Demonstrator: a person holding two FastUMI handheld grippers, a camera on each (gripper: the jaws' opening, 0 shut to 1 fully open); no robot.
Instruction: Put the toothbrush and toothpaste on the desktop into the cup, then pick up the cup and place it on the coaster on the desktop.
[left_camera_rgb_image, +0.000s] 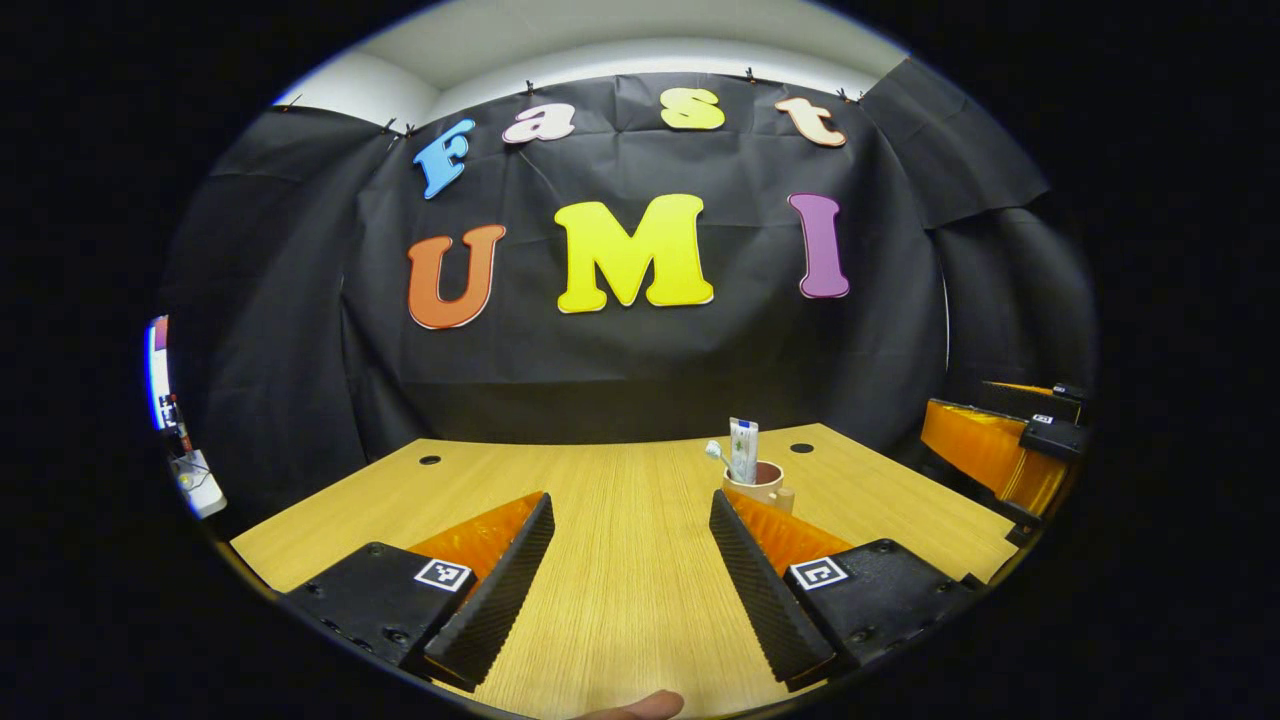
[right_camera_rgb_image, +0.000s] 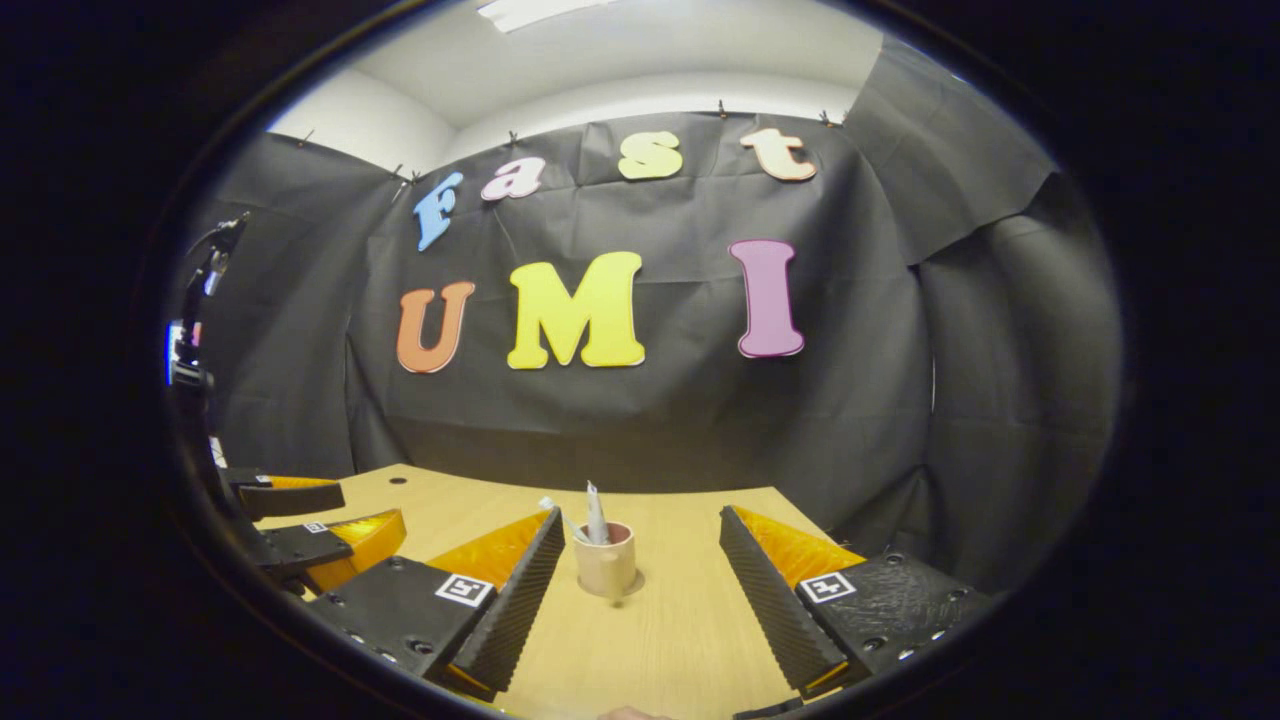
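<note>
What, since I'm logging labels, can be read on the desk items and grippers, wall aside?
Toothpaste tube in the cup: printed, but too small to read.
Square markers on the left gripper and right gripper: coded patterns, no readable words or numbers.

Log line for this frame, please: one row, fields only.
stage: cup loaded, on coaster | toothbrush and toothpaste in cup | left gripper open, clear | right gripper open, cup ahead between fingers, untouched
</note>
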